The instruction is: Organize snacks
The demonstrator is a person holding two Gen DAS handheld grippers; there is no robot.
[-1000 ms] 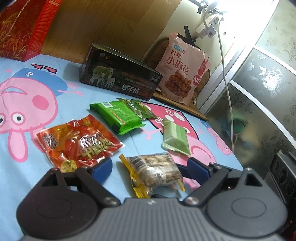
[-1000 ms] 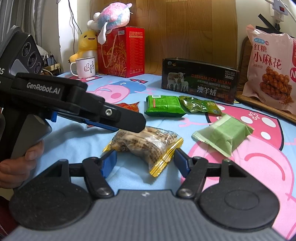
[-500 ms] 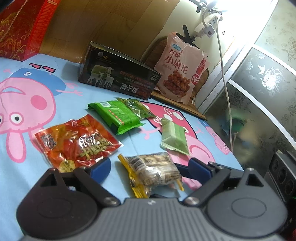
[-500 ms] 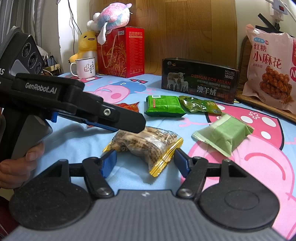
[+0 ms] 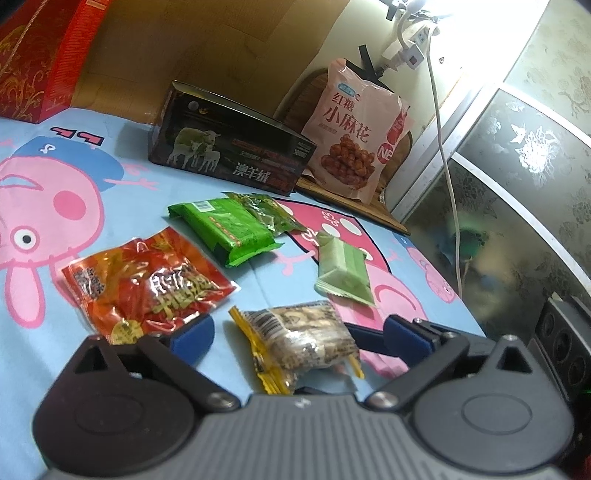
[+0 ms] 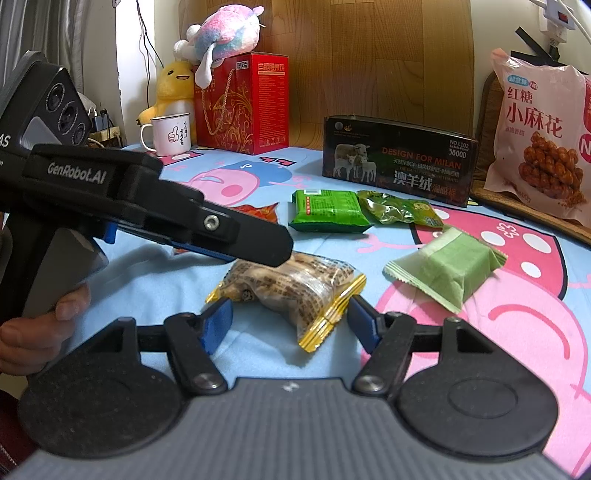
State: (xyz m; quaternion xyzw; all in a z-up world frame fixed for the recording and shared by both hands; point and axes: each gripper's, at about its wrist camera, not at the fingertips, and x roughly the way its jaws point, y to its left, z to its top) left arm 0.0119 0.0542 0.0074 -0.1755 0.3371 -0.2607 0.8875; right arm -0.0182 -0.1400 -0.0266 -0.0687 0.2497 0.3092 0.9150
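My left gripper (image 5: 297,338) has just been spreading its jaws, and they stand wide apart with the clear, gold-edged snack pack (image 5: 306,341) lying loose between them on the sheet, touched by neither pad. My right gripper (image 6: 290,319) is parted too, its blue pads flanking the same pack (image 6: 295,291) without pressing it. The left gripper's body reads "GenRobot.AI" (image 6: 75,175) and crosses just ahead and left of my right gripper, with my left hand (image 6: 33,328) on its handle. Ahead of the left gripper, to its left, lies a red foil packet (image 5: 147,284) with gold characters I cannot read. Farther ahead lie a bright green packet (image 5: 225,227) and a crinkled olive-green packet (image 5: 271,212), touching; ahead and right lies a pale green wrapped bar (image 5: 343,271). Beyond them stands a black box (image 6: 399,162) printed "DESIGN FOR MILAN", "NO.L102" and "澳羊绒", with sheep pictured. Right of it leans a pink bag (image 6: 535,136) marked "红糖 小麻花". Far ahead and left of my right gripper stand a red gift box (image 6: 242,103), a white mug (image 6: 170,134) with a thumbs-up, a yellow duck plush (image 6: 175,86) and a pastel plush (image 6: 221,31). Everything rests on a blue sheet (image 6: 147,273) printed with pink cartoon pigs, which may be a bed, before a wood-panelled wall (image 6: 388,59).
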